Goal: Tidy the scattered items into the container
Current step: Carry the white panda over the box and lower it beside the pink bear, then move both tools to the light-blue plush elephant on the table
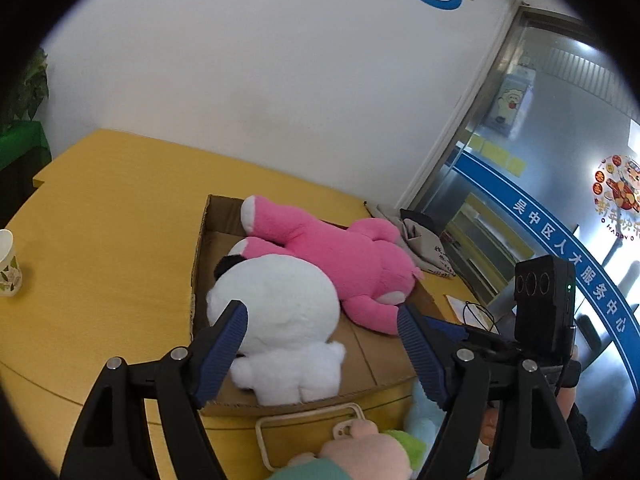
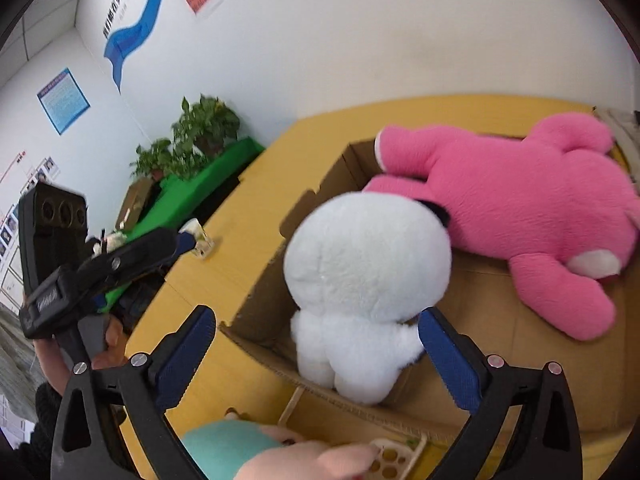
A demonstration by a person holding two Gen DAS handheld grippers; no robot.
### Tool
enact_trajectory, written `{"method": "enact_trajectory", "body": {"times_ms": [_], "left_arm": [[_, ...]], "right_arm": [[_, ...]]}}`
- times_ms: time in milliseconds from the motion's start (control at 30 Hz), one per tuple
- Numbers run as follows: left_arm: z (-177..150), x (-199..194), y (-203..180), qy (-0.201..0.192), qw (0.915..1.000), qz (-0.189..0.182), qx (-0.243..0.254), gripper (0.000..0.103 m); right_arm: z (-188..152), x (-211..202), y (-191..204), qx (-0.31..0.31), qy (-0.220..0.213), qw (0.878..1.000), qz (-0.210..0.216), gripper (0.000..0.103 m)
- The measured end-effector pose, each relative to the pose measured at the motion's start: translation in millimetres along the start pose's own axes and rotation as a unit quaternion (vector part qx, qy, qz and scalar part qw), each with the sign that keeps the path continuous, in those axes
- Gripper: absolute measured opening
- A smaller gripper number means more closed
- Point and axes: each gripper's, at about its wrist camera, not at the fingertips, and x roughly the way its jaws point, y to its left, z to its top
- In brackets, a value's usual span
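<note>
In the cardboard box (image 1: 208, 216), fluffy white plush (image 1: 280, 312) between both grippers' spread fingers (image 2: 452, 356).

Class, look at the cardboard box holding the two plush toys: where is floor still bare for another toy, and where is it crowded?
Bare cardboard shows in the cardboard box at its near right corner, bordered by the white plush, the pink plush and the front wall. The left side is crowded: the white plush fills it. More toys crowd the table outside the front wall.

Bare box floor (image 1: 362, 354) between white plush (image 1: 276, 320) and pink plush (image 1: 340, 264), both crowding the box.
</note>
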Motion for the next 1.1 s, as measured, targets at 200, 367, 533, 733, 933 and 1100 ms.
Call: {"method": "enact_trajectory", "body": {"times_ms": [200, 367, 533, 733, 933, 1100], "left_arm": [[-30, -45, -58, -0.038, 0.9986, 0.007, 0.036, 0.077], [-63, -52, -100, -0.047, 0.9960, 0.026, 0.071, 0.081], [-93, -43, -130, -0.028, 0.9949, 0.019, 0.095, 0.081], [-115, -35, -146, -0.012, 0.9941, 0.008, 0.107, 0.081], [-125, -23, -147, 0.006, 0.9944, 0.010, 0.105, 0.081], [-129, -24, -150, -0.002, 0.9942, 0.011, 0.107, 0.081]], "right_arm": [[-27, -90, 18, -0.018, -0.078, 0.996, -0.045, 0.103], [-64, -154, 29, -0.050, -0.121, 0.981, -0.144, 0.103], [-95, -186, 26, -0.050, -0.140, 0.970, -0.190, 0.103], [-121, -202, 17, -0.045, -0.130, 0.967, -0.215, 0.103], [-140, -207, 9, -0.030, -0.133, 0.966, -0.218, 0.103], [-149, -207, 1, -0.019, -0.130, 0.965, -0.225, 0.103]]}}
